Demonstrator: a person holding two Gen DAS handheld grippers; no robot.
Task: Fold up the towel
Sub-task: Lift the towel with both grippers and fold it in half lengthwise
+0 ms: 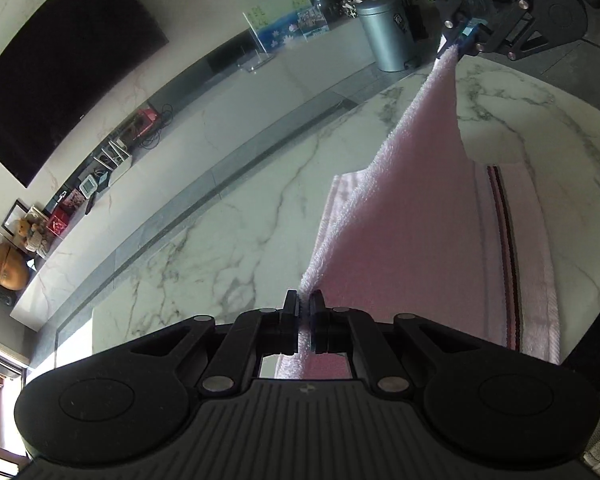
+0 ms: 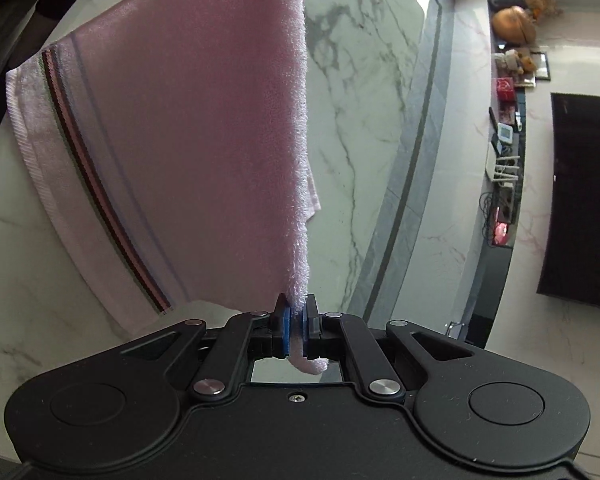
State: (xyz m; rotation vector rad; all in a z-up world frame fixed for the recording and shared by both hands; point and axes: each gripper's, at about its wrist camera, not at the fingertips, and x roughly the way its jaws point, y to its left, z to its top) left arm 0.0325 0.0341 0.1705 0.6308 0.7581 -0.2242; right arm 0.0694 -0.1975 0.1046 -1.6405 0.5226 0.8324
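A pink towel (image 1: 412, 216) with a dark striped band near one end is lifted by one long edge above a white marble table (image 1: 228, 240). My left gripper (image 1: 305, 300) is shut on one corner of that edge. My right gripper (image 1: 466, 38) is shut on the far corner, at the top right of the left wrist view. In the right wrist view the right gripper (image 2: 298, 310) pinches the towel (image 2: 204, 120), which stretches taut away from it. The towel's lower part with the stripes (image 2: 100, 200) lies on the table (image 2: 360, 140).
A grey metal bin (image 1: 386, 32) stands past the table's far edge. A low TV bench (image 1: 112, 152) with boxes, cables and a clear stand runs along the wall below a large dark screen (image 1: 60, 68). An orange pumpkin ornament (image 2: 514, 24) sits at its end.
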